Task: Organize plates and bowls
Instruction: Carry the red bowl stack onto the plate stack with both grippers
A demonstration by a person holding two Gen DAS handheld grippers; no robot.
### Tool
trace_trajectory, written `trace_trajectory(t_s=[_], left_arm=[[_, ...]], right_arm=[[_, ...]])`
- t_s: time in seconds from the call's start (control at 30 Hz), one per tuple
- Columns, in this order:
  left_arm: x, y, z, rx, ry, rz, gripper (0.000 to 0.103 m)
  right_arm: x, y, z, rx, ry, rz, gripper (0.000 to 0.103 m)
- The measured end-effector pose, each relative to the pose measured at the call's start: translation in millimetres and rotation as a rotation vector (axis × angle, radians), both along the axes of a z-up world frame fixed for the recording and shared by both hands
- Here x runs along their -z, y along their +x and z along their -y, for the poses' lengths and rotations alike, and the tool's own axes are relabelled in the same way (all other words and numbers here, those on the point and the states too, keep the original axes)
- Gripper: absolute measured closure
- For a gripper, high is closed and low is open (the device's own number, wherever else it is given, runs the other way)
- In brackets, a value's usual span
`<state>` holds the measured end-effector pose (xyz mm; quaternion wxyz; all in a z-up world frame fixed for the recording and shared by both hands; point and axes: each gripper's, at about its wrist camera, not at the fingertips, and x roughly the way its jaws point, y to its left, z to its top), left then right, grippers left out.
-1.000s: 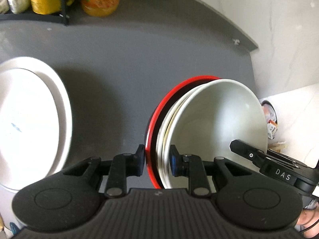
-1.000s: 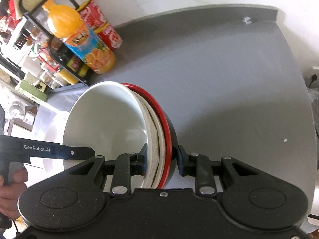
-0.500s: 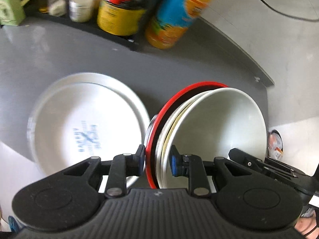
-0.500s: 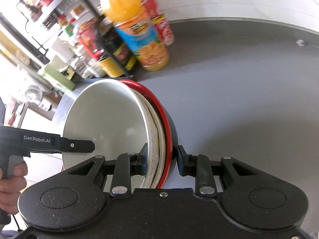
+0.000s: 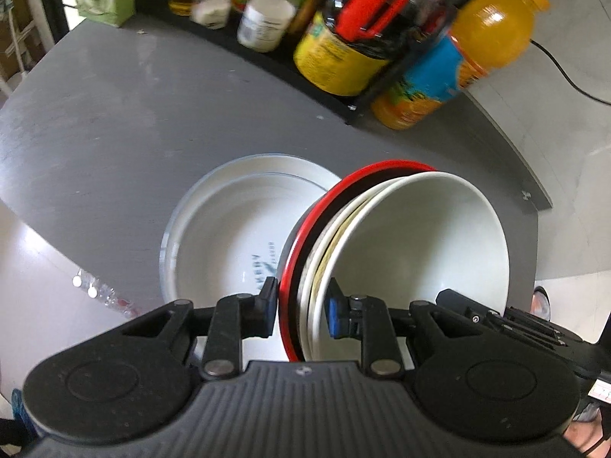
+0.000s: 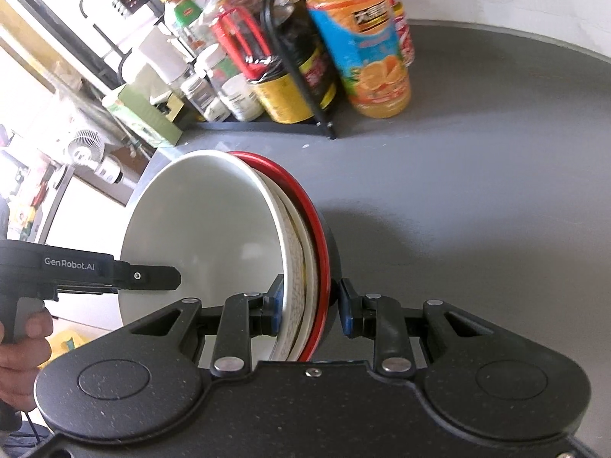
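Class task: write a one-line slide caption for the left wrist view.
Left gripper clamps the rim of a nested bowl stack, held on edge above white plates on the grey counter.

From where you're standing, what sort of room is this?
Most likely a home kitchen. A grey countertop holds a black rack crowded with sauce bottles and jars, with an orange juice bottle beside it, and a stack of bowls is being carried over a white dish.

White plates [image 5: 225, 236] partly hidden behind bowl stack [image 5: 401, 252]
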<state>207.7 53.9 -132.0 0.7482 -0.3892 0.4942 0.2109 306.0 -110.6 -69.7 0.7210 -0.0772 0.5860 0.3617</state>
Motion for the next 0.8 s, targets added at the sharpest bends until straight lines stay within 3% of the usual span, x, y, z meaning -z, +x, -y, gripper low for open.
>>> trace_trajectory(t_s=[0.6,0.8], left_arm=[[20.4,-26.0,-38.8,-0.02,-0.025,-0.049,0.079],[25.5,-23.4,-42.9,-0.014,-0.029,-0.039,0.079]], right_arm=[[33.3,-19.3,-44.8,-0.01,-0.062,-0.087,0.076],[33.3,-22.9,-49.1,0.012,-0.07,-0.061,0.074]])
